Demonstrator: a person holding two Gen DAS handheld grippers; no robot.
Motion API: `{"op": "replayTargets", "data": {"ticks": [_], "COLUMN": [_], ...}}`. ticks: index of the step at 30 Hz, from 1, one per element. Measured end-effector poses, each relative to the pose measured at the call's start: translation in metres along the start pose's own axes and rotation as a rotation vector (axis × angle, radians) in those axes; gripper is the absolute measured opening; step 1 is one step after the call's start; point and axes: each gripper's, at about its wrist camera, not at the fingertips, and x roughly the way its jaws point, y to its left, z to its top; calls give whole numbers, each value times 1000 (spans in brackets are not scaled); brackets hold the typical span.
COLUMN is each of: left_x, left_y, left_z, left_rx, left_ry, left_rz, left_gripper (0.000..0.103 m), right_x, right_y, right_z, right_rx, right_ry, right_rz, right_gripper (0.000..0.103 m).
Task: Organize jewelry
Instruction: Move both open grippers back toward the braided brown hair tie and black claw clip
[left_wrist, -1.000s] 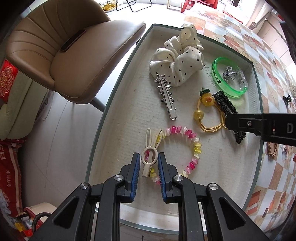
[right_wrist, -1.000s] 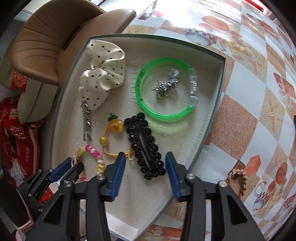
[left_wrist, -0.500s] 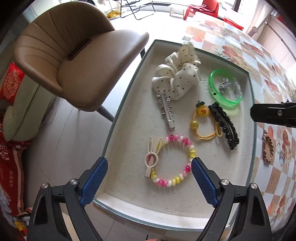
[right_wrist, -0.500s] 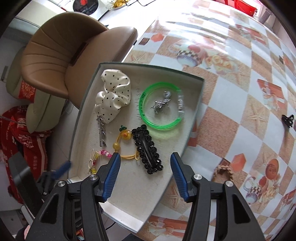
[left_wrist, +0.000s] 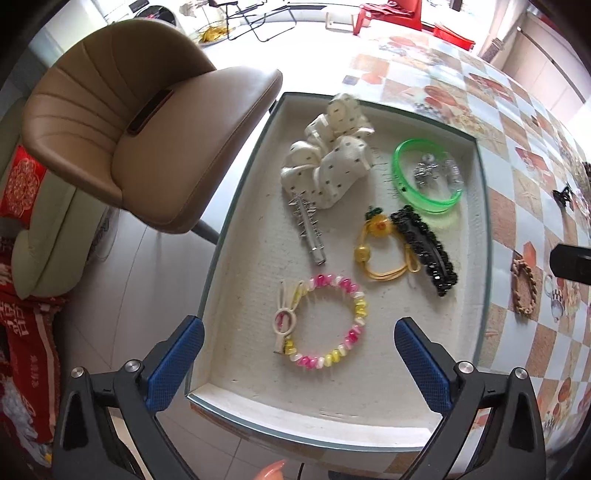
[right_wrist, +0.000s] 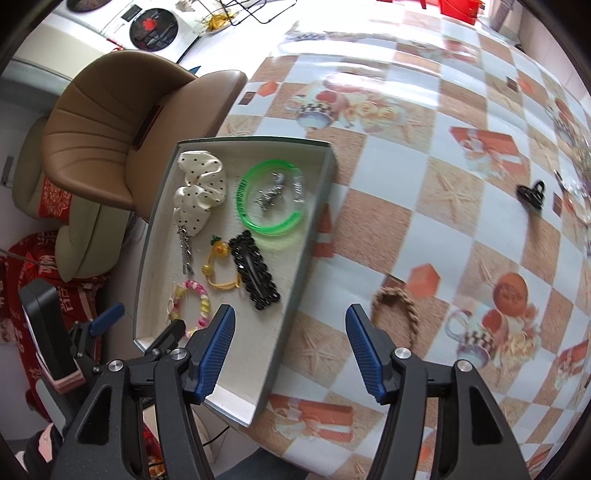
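A white tray (left_wrist: 255, 236) (right_wrist: 317, 236) holds a polka-dot scrunchie (left_wrist: 328, 166), a green bangle (left_wrist: 424, 181) around a silver piece, a silver spiked clip (left_wrist: 308, 232), a yellow hair tie (left_wrist: 376, 247), a black beaded clip (left_wrist: 424, 247) and a pink-yellow bead bracelet (left_wrist: 325, 325) with a cream bunny clip (left_wrist: 284, 317) on it. My left gripper (left_wrist: 299, 365) is open and empty above the tray's near edge. My right gripper (right_wrist: 290, 350) is open and empty over the tray's right rim. A braided brown bracelet (right_wrist: 399, 306) and a black claw clip (right_wrist: 532, 192) lie on the tablecloth.
The tray sits at the table corner on a checkered orange and white tablecloth (right_wrist: 461, 184). A tan chair (left_wrist: 147, 122) stands left of the table. Red cloth (left_wrist: 22, 332) lies on the floor below left.
My left gripper has let go of the bunny clip, opened wide and drawn back. My right gripper has opened wider, pulled back and up, and swung right toward the tablecloth.
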Motion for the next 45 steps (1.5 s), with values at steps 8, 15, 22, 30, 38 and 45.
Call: {"op": "replayTargets", "data": {"ticks": [8,15,22,30,38,45], "left_x": [-14,-25,-35,-38,-18,5], "left_y": [-27,-61,-108,-170,-210,-225], "left_z": [11,21,22,15,13,15], "left_rx": [63,120,198,282,320,311], "left_ry": [-20,-43,-30,4,52,86], "left_rz": [-8,-32,-154,-247,-235,-197], "left_gripper": [103,103,103,103,103,103], "right_x": [-17,-33,-39,-51,-52,-45], "right_y": [-36,-79,-128,-175,-202,-217], "right_z": [-15,-27,-41,-46,-40,-28], "right_rx": [76,146,215,278,292,261], "right_ry": [-20,-63,-33,-44,-50,-42], "right_rz": [10,-13,-68,-118,-140,-164], "right_gripper": [84,89,89,89,89,89]}}
